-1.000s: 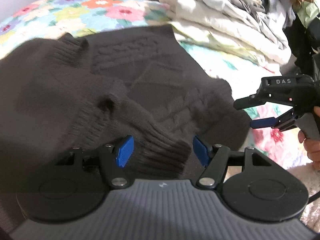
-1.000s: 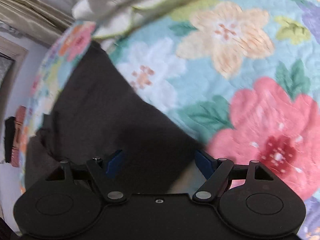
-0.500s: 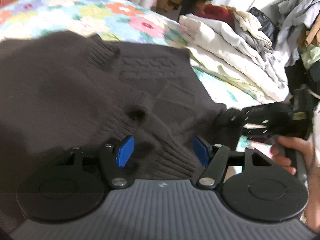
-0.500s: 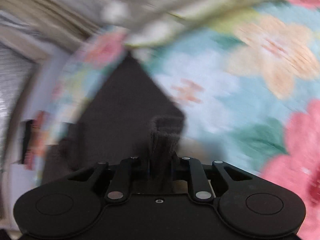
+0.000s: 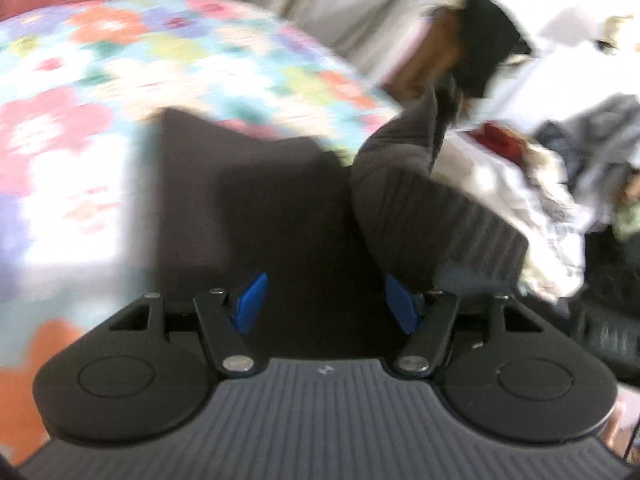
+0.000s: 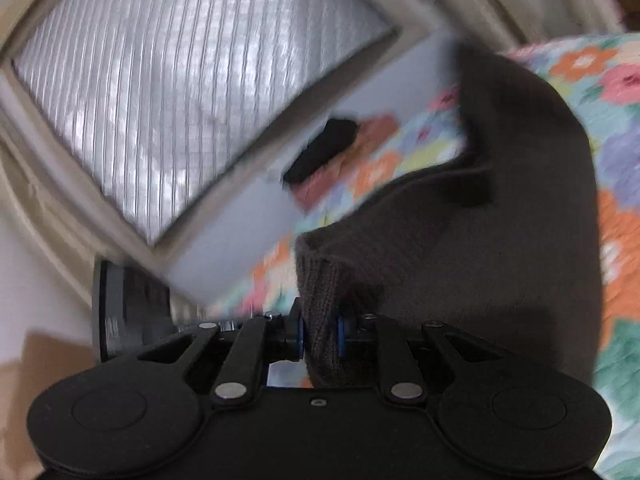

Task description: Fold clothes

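i see the quilt (image 5: 80,128) ahead of my fingers, the sweater (image 5: 280,216) spread on it. my right gripper (image 6: 320,334) pinches its ribbed hem, lifted mid-fold; my left gripper (image 5: 326,306) gapes empty above it. next i'd lay the hem across squarely.

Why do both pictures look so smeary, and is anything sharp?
Left wrist view: motion blur smears the floral bedspread and clothes pile; only the open left claw is crisp. Right wrist view: the window streaks, while the right claw pinching the dark sweater stays sharp.
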A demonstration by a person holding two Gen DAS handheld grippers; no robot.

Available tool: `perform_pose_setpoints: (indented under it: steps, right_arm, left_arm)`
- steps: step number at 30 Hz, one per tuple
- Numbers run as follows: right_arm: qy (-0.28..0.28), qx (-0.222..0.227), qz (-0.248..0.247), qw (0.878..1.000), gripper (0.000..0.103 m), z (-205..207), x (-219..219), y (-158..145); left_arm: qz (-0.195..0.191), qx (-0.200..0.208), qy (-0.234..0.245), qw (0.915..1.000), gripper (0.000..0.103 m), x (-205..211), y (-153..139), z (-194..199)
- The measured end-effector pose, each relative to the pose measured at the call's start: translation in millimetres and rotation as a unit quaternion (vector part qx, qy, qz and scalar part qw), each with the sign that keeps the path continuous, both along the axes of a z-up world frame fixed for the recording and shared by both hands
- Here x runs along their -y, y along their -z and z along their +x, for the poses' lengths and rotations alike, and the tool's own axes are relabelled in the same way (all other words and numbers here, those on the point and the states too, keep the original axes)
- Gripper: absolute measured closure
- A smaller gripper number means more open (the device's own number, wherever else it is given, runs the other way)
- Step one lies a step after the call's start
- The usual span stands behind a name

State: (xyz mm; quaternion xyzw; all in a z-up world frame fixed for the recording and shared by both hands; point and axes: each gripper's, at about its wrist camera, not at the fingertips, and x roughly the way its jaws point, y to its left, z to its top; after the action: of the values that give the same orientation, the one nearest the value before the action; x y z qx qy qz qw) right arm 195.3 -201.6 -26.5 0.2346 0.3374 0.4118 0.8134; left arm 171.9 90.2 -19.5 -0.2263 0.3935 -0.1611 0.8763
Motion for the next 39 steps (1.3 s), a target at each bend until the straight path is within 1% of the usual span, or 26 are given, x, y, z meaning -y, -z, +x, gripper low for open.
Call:
perform_pose_setpoints:
  steps: [1, 2, 4, 5, 7, 8, 10, 12, 13, 17, 18, 20, 21, 22, 24, 25, 26, 27, 28, 29, 30, 32, 33, 35, 37, 39]
  right_arm:
    - [-0.009, -0.011, -0.015, 1.000, 0.085, 0.1, -6.5, 8.5]
    - [-0.017, -0.021, -0.029, 0.999, 0.085, 0.1, -12.6, 16.7]
    - [-0.020, -0.032, -0.061, 0.997, 0.085, -1.3, -15.3, 27.7]
    - [-0.022, -0.037, -0.076, 0.996, 0.085, -1.9, -16.6, 33.1]
    - [-0.026, -0.050, -0.085, 0.995, 0.085, -1.5, -17.9, 41.9]
    - [-0.027, -0.047, -0.086, 0.995, 0.085, -2.7, -18.8, 40.8]
    - [-0.030, -0.040, -0.089, 0.995, 0.085, -4.9, -20.6, 38.5]
    - [-0.033, -0.031, -0.082, 0.996, 0.085, -4.6, -20.6, 34.4]
    - [-0.035, -0.026, -0.078, 0.996, 0.085, -5.1, -21.2, 34.6]
    - [-0.039, -0.019, -0.051, 0.998, 0.085, -9.0, -18.1, 34.4]
    - [-0.039, -0.022, -0.031, 0.999, 0.085, -8.6, -14.1, 37.4]
    - [-0.038, -0.028, 0.009, 0.999, 0.085, -7.5, -6.6, 43.6]
    - [-0.038, -0.034, 0.014, 0.999, 0.085, -5.4, -6.0, 48.2]
    - [-0.039, -0.029, 0.011, 0.999, 0.085, -6.2, -7.2, 49.3]
    - [-0.049, -0.011, 0.006, 0.999, 0.085, -10.4, -12.4, 47.7]
    - [-0.060, 0.002, 0.008, 0.998, 0.085, -15.5, -14.2, 43.6]
    - [-0.070, 0.014, 0.011, 0.997, 0.085, -20.4, -16.0, 39.5]
    - [-0.082, 0.020, 0.014, 0.996, 0.085, -24.5, -18.1, 36.8]
    - [-0.088, 0.019, 0.011, 0.996, 0.085, -26.7, -18.9, 36.4]
    - [-0.094, 0.018, 0.007, 0.995, 0.085, -28.8, -19.6, 36.1]
    - [-0.096, 0.020, -0.006, 0.995, 0.085, -30.6, -20.0, 35.7]
    - [-0.098, 0.030, -0.035, 0.994, 0.085, -36.4, -18.7, 30.0]
    - [-0.099, 0.035, -0.049, 0.993, 0.085, -39.3, -18.0, 27.1]
    - [-0.103, 0.050, -0.087, 0.990, 0.085, -47.1, -17.7, 19.3]
    - [-0.110, 0.064, -0.144, 0.981, 0.083, -56.1, -19.0, 12.8]
    - [-0.111, 0.067, -0.199, 0.971, 0.082, -61.0, -19.2, 12.8]
  left_arm:
    - [0.000, 0.000, -0.005, 1.0000, 0.038, -10.4, 4.5, -2.5]
    - [-0.012, -0.002, -0.010, 0.9999, 0.038, -19.3, 12.1, -4.3]
    - [-0.044, -0.008, -0.020, 0.9988, 0.037, -36.2, 29.0, -7.4]
    - [-0.067, -0.018, -0.023, 0.9973, 0.037, -42.5, 39.2, -7.2]
    - [-0.107, -0.036, -0.028, 0.9932, 0.037, -47.0, 53.8, -4.8]
    - [-0.118, -0.037, -0.028, 0.9919, 0.037, -46.0, 56.8, -4.0]
    - [-0.120, -0.026, -0.022, 0.9922, 0.037, -39.6, 56.4, 0.0]
    - [-0.129, -0.015, -0.011, 0.9915, 0.032, -34.2, 53.6, 3.6]
    - [-0.138, -0.009, -0.009, 0.9903, 0.032, -33.6, 53.2, 4.9]
    - [-0.177, -0.003, -0.016, 0.9840, 0.024, -33.1, 59.1, 14.0]
    - [-0.181, -0.007, -0.009, 0.9835, 0.023, -29.0, 61.1, 17.8]
    - [-0.163, -0.020, 0.011, 0.9864, 0.023, -17.4, 59.7, 22.4]
    - [-0.156, -0.015, 0.019, 0.9874, 0.023, -11.8, 56.5, 22.8]
    - [-0.157, -0.008, 0.027, 0.9871, 0.021, -8.9, 53.0, 21.1]
    - [-0.169, 0.000, 0.042, 0.9848, 0.020, -6.3, 49.1, 21.1]
    - [-0.171, 0.003, 0.043, 0.9844, 0.021, -6.4, 47.8, 20.7]
    - [-0.172, 0.006, 0.041, 0.9842, 0.030, -6.8, 46.7, 20.1]
    - [-0.173, 0.009, 0.039, 0.9841, 0.054, -7.2, 45.5, 19.6]
    - [-0.170, 0.011, 0.036, 0.9847, 0.064, -6.4, 43.1, 17.4]
    - [-0.163, 0.017, 0.039, 0.9858, 0.084, -4.3, 38.7, 13.4]
    - [-0.147, 0.027, 0.040, 0.9879, 0.097, -1.4, 32.9, 6.3]
    - [-0.092, 0.054, 0.030, 0.9938, 0.097, 1.0, 19.2, -18.6]
    - [-0.065, 0.073, 0.021, 0.9950, 0.098, 3.6, 12.6, -33.3]
    - [-0.027, 0.090, -0.003, 0.9955, 0.098, 10.7, 5.7, -60.7]
    - [-0.022, 0.064, -0.020, 0.9975, 0.098, 15.7, 15.7, -69.2]
    - [-0.022, 0.011, -0.028, 0.9993, 0.100, 16.5, 39.6, -59.8]
